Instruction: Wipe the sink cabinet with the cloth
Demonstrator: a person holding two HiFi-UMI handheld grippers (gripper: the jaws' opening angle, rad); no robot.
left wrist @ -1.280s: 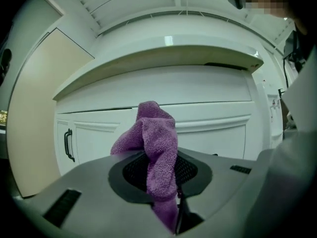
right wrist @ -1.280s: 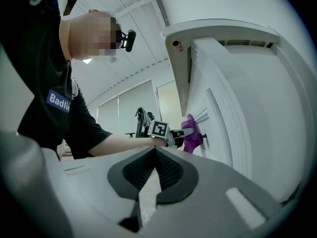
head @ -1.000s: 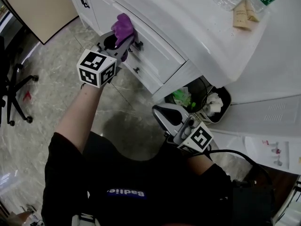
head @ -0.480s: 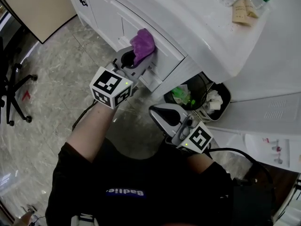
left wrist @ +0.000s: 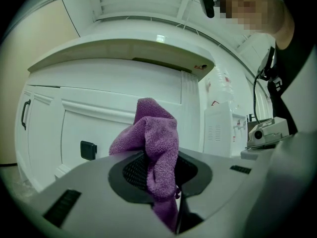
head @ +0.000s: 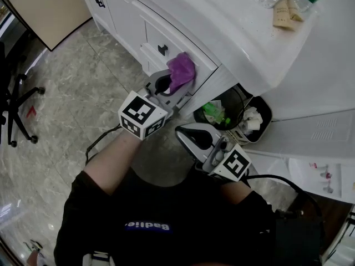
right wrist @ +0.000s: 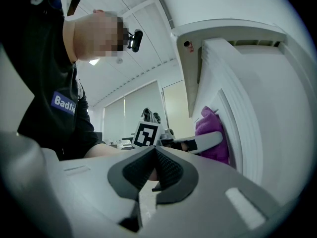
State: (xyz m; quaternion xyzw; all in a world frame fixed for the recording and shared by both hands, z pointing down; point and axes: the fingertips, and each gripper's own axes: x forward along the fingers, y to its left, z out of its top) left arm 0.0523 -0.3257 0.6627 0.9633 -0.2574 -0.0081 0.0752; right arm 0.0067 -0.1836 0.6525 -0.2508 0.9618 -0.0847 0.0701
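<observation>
Floor (head: 66, 82): grey marbled tile, filling the left of my head view.
Sink cabinet (head: 119, 10): white, with panelled doors and drawer fronts. It runs from upper left towards the middle under a white countertop (head: 233, 32).
Office chair (head: 14, 101): black, and I only see its base at the left edge, well away from the cabinet.
Bin (head: 236, 112): black, with green and white rubbish in it. It stands on the floor just past the cabinet's right end.
Left gripper (head: 175, 83): I have it raised to the cabinet front. Its jaws are clamped on the cloth, which stands up between the pads in the left gripper view.
Right gripper (right wrist: 154, 168): I hold it low in front of me, near the bin and apart from the cabinet. Its jaws are pressed together with nothing between them.
Cloth (head: 182, 71): purple, bunched, sticking out past the left jaw tips. It touches the drawer front near the cabinet's right end.
Drawer handle (head: 163, 50): small and black, just left of the cloth in the head view.
</observation>
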